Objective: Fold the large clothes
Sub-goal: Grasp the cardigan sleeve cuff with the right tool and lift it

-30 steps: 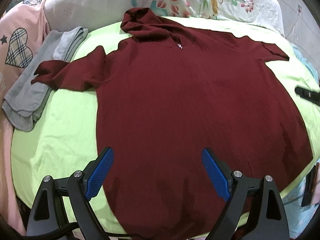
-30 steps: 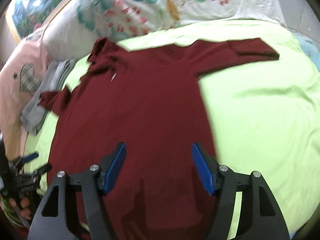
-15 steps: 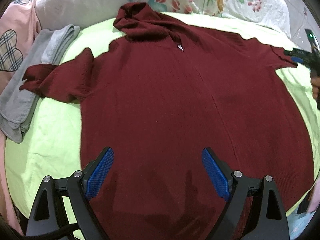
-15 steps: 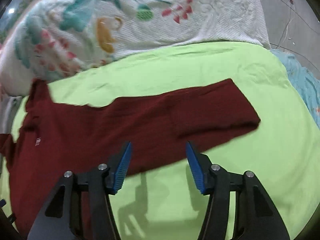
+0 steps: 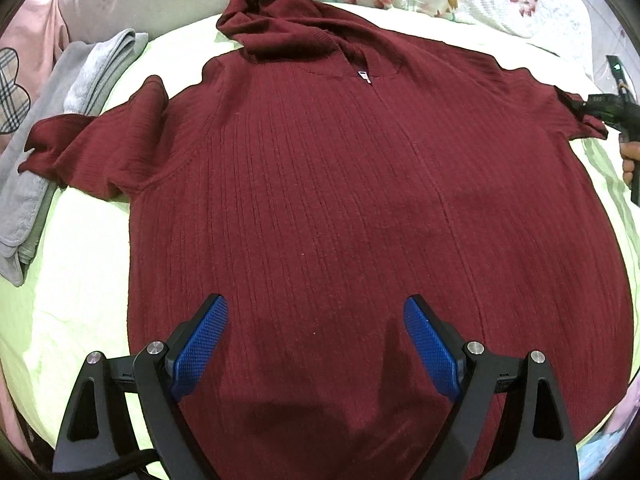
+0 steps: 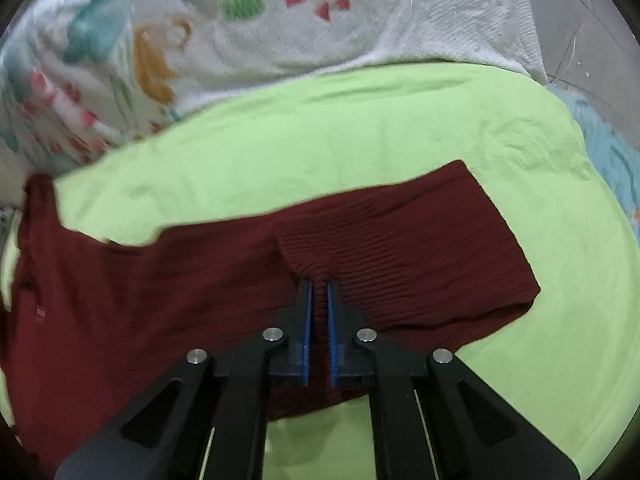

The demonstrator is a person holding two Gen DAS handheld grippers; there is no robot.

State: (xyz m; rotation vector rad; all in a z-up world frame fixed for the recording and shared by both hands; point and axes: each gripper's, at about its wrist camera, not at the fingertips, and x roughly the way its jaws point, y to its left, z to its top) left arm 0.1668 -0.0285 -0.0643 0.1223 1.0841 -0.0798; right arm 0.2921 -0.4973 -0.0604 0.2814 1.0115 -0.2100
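Note:
A dark red ribbed hooded sweater point(image 5: 340, 184) lies spread flat, front up, on a lime green sheet point(image 5: 76, 288), hood at the far end. My left gripper point(image 5: 316, 320) is open and empty, hovering over the sweater's lower body. My right gripper point(image 6: 319, 286) is shut on the sweater's right sleeve point(image 6: 420, 248), pinching a ridge of the folded-back cuff. In the left wrist view the right gripper point(image 5: 612, 108) shows at the far right edge on that sleeve. The left sleeve point(image 5: 92, 144) lies out to the left.
A folded grey garment point(image 5: 52, 120) lies left of the sweater, partly under the left sleeve. A pink cloth with a plaid heart point(image 5: 16, 80) is at the far left. A white floral blanket point(image 6: 248, 32) bounds the far side. A light blue cloth point(image 6: 612, 168) lies right.
My right gripper moved to the right sleeve and closed on it. My left gripper moved forward over the sweater's body and stayed open.

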